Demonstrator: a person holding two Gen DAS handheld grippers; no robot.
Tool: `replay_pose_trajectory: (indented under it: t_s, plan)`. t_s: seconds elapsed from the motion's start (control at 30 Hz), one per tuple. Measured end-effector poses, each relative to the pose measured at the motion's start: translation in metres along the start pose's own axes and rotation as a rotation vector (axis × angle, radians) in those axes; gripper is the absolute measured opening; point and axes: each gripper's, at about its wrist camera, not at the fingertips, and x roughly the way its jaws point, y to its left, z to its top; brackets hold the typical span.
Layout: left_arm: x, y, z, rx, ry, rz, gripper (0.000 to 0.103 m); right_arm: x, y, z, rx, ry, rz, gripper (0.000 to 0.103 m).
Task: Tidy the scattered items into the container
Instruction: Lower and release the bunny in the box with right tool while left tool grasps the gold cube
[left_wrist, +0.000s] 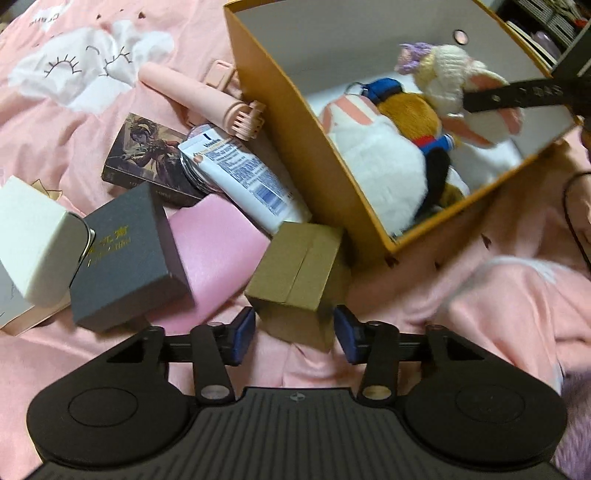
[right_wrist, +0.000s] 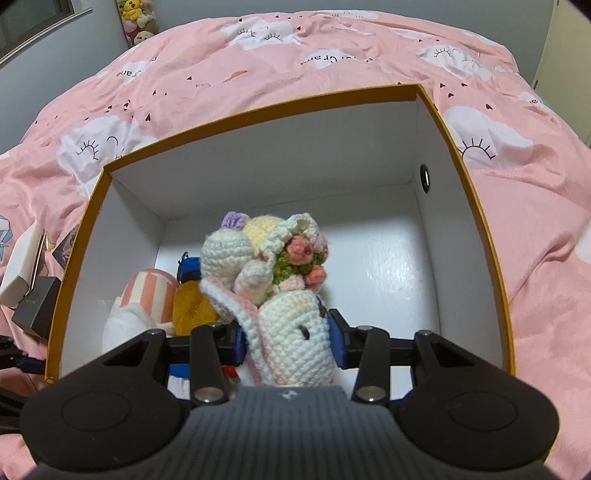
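An orange box (left_wrist: 295, 122) with a white inside stands on the pink bed; it also shows in the right wrist view (right_wrist: 465, 173). Inside lie a white plush (left_wrist: 380, 173) and an orange-brown plush (left_wrist: 410, 110). My right gripper (right_wrist: 291, 341) is shut on a crocheted doll (right_wrist: 291, 332) with a flower bouquet, held over the box's inside; the doll also shows in the left wrist view (left_wrist: 454, 81). My left gripper (left_wrist: 293, 332) is open, its pads either side of a small brown cardboard box (left_wrist: 295, 273) outside the orange box.
Beside the orange box lie a white tube (left_wrist: 240, 177), a pink brush (left_wrist: 207, 99), a picture card box (left_wrist: 144, 151), a grey box (left_wrist: 125, 254), a pink pouch (left_wrist: 218, 243) and a white box (left_wrist: 33, 236). Pink duvet (right_wrist: 332, 48) all around.
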Motion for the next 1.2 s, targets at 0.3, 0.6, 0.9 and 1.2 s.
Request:
replay_pose_trajectory:
  t_s: [0.3,0.6,0.9,1.2]
  plan:
    - [0.005,-0.004,0.008,0.002,-0.056,-0.008,0.055,0.006,0.0,0.0,0.008,0.053,-0.023,0.046]
    - [0.011,0.0,0.012,-0.038,-0.073,0.0,0.058,0.02,-0.002,0.003,0.037,0.168,-0.016,0.047]
    - [0.011,0.002,0.014,-0.067,-0.085,-0.012,0.057,0.021,0.004,0.01,0.007,0.254,0.025,0.057]
    - [0.011,0.003,0.014,-0.081,-0.089,-0.019,0.057,0.016,-0.008,0.014,0.052,0.255,0.062,0.04]
